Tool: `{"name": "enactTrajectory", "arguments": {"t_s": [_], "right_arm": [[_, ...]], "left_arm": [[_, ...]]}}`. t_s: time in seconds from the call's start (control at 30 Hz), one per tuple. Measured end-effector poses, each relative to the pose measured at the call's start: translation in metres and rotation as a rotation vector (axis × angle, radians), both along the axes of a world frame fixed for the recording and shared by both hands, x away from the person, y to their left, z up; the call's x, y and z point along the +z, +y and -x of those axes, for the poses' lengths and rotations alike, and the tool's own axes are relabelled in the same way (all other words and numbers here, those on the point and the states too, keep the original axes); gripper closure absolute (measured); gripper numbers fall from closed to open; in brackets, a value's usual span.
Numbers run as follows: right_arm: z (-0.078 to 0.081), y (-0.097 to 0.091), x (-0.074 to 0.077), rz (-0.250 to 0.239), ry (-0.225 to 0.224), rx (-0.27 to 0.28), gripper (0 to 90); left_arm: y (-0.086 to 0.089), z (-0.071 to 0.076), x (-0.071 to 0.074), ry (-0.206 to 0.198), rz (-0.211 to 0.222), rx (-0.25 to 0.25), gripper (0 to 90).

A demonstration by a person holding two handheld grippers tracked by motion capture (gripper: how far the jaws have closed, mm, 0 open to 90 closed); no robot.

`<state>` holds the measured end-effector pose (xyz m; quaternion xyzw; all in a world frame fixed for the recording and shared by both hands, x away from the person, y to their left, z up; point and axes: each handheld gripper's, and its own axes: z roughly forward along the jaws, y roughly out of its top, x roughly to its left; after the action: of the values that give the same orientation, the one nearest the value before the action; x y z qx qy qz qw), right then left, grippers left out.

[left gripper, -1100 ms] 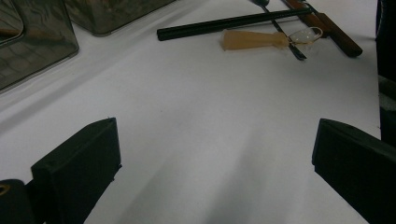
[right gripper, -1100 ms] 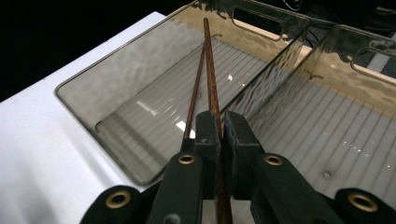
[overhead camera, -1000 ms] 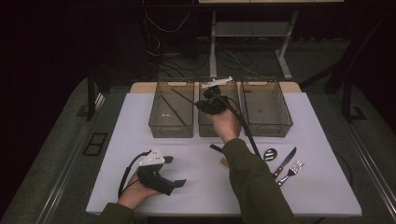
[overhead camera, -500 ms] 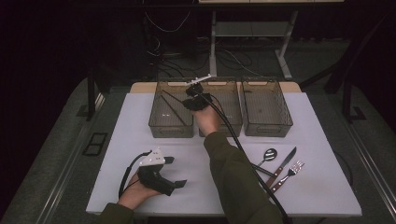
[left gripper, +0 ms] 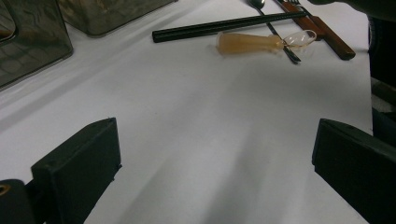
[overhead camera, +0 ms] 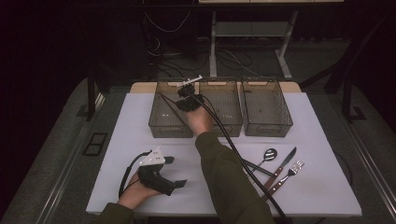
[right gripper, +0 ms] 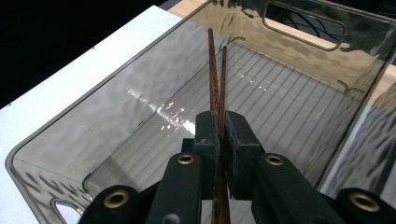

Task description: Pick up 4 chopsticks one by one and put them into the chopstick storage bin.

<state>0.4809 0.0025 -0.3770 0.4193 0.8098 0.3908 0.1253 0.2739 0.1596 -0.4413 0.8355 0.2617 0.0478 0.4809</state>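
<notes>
Two grippers: the left gripper rests on the near left of the bench, its fingers spread wide with bare bench between them; the right gripper is far out over the left bin.
Near bench: white and open around the left gripper, so there is free room there on every side.
Near right: a spoon, a knife and a fork lie close together, with a black pair of chopsticks and a translucent amber piece just beside them in the left gripper view.
Forearm: the right sleeve and its cable cross the middle of the bench, passing near the cutlery; a wide sweep on the way out could brush it.
Held thing: the right fingers are pressed together on a brown pair of chopsticks, which points forward and down into the left bin.
Step in hand, judged: laying the brown pair in the left bin.
Doing it well: lower until the tips are near the ribbed floor, keep the pair along the bin's length, then part the fingers only a little so the sticks do not bounce or roll.
Edges: the bin's near rim and left wall stand close on either side of the gripper; lift straight up before drawing back.
Far row: the middle bin and right bin stand just beside it, touching or nearly so; I cannot tell which.
</notes>
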Motion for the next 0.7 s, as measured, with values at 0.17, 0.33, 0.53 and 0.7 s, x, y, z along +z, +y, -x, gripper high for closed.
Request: {"name": "enactTrajectory", "arguments": {"t_s": [0.17, 0.33, 0.53, 0.7], "right_arm": [[0.001, -0.003, 0.005, 0.004, -0.025, 0.007, 71.1], [0.004, -0.012, 0.013, 0.009, -0.038, 0.009, 63.5], [0.011, -0.034, 0.020, -0.017, -0.028, 0.029, 55.1], [0.022, -0.059, 0.027, -0.038, -0.033, 0.066, 49.6]], "left_arm": [[0.000, 0.000, 0.000, 0.002, 0.001, 0.000, 0.8], [0.000, 0.000, 0.000, 0.000, -0.002, 0.000, 0.9], [0.000, -0.001, 0.000, -0.004, -0.001, 0.000, 0.9], [0.003, -0.001, 0.001, -0.006, 0.008, 0.014, 0.8]]}}
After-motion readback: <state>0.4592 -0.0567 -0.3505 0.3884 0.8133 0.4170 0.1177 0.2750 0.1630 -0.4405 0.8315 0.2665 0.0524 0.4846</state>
